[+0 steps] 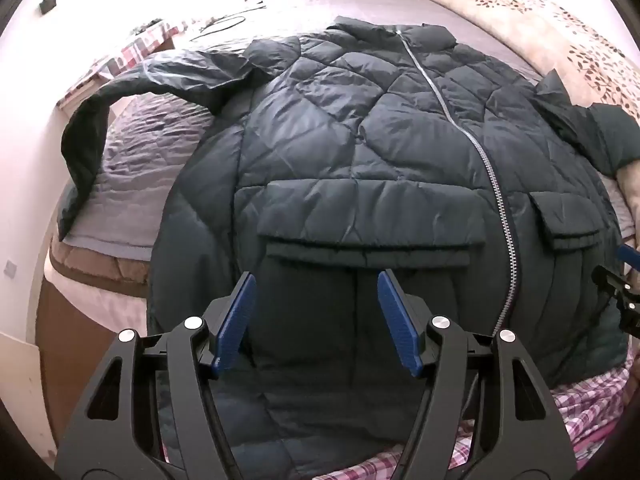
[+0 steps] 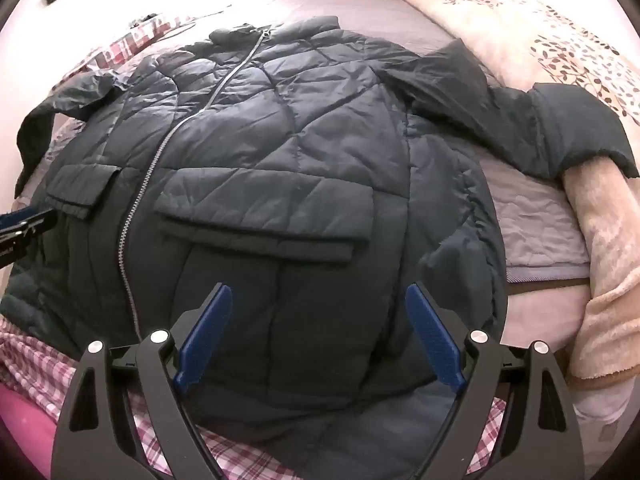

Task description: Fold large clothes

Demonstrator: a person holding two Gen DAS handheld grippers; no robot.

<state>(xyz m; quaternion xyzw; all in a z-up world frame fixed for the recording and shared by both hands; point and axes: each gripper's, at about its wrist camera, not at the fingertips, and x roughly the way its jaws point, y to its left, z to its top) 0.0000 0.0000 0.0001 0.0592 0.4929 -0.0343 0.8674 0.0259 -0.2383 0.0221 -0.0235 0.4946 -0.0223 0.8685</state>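
A dark green quilted jacket [image 1: 360, 152] lies front up and zipped on the bed, collar at the far end, hem toward me; it also fills the right wrist view [image 2: 256, 152]. Its left sleeve [image 1: 120, 92] drapes over the bed's left edge. Its right sleeve [image 2: 520, 128] lies out to the right onto a blanket. My left gripper [image 1: 316, 284] is open and empty above the lower left pocket area. My right gripper [image 2: 318, 294] is open and empty above the lower right side of the hem. The right gripper's tip shows at the left wrist view's right edge [image 1: 624, 280].
The bed has a grey quilted cover [image 2: 532, 224]. A beige leaf-print blanket [image 2: 560, 48] lies along the right side. A pink plaid sheet [image 2: 36, 364] lies under the hem. The bed edge and floor [image 1: 64, 320] are at left.
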